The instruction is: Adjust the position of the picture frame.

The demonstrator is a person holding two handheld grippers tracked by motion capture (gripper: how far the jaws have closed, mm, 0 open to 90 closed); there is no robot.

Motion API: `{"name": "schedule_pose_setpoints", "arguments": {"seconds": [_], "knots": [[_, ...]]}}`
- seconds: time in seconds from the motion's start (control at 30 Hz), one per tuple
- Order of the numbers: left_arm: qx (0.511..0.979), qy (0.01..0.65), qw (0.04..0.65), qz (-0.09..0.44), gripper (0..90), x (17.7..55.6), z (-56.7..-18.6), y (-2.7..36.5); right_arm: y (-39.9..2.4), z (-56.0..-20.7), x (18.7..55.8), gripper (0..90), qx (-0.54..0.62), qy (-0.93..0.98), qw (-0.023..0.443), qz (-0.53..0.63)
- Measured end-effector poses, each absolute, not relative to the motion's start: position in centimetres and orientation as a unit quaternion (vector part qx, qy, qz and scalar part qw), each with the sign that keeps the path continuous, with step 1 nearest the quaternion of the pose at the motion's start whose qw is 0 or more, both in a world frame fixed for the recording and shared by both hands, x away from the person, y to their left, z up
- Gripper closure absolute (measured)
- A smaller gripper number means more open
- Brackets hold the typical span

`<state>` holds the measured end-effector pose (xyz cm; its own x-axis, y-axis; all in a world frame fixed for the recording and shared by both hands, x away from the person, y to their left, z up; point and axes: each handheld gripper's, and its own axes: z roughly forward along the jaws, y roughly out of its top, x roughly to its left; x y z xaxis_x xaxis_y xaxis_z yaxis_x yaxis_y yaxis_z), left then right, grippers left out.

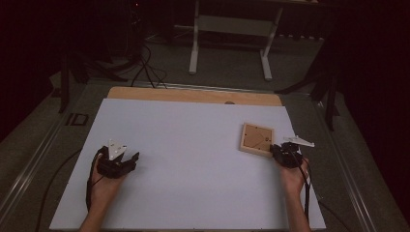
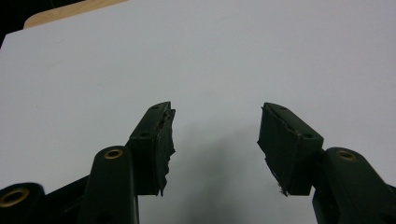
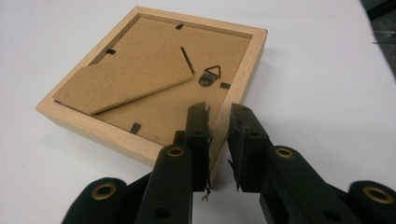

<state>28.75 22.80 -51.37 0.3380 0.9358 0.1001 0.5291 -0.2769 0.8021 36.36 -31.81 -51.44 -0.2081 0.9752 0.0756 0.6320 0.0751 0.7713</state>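
So the picture frame [image 3: 154, 84] is lying face down, back panel up, toward the 3 o'clock side of the white table [image 1: 193, 159]. My guess is it's light and stiff, with fairly slick wood rails, and there's probably glass underneath, so no slamming it. The stand flap and the little hanger on the back look flimsy; I'd stick to the rail. The right gripper [image 3: 219, 135] sits at the frame's 5 o'clock corner, jaws pinching the rail there. The left gripper [image 2: 215, 140] is way over at 9 o'clock, jaws spread, nothing in them.
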Motion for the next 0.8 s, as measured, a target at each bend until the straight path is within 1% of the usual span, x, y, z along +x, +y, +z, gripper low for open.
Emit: {"name": "schedule_pose_setpoints", "arguments": {"seconds": [0.33, 0.8], "knots": [[0.744, 0.491, 0.342, 0.298, 44.6, 28.7, -51.4, 22.7, -29.8, -51.5, 35.5, 78.3, 0.556, 0.711, 0.245, 0.354], [0.745, 0.49, 0.34, 0.298, 44.5, 28.7, -51.4, 22.6, -27.4, -51.6, 34.6, 77.1, 0.54, 0.721, 0.234, 0.365]]}}
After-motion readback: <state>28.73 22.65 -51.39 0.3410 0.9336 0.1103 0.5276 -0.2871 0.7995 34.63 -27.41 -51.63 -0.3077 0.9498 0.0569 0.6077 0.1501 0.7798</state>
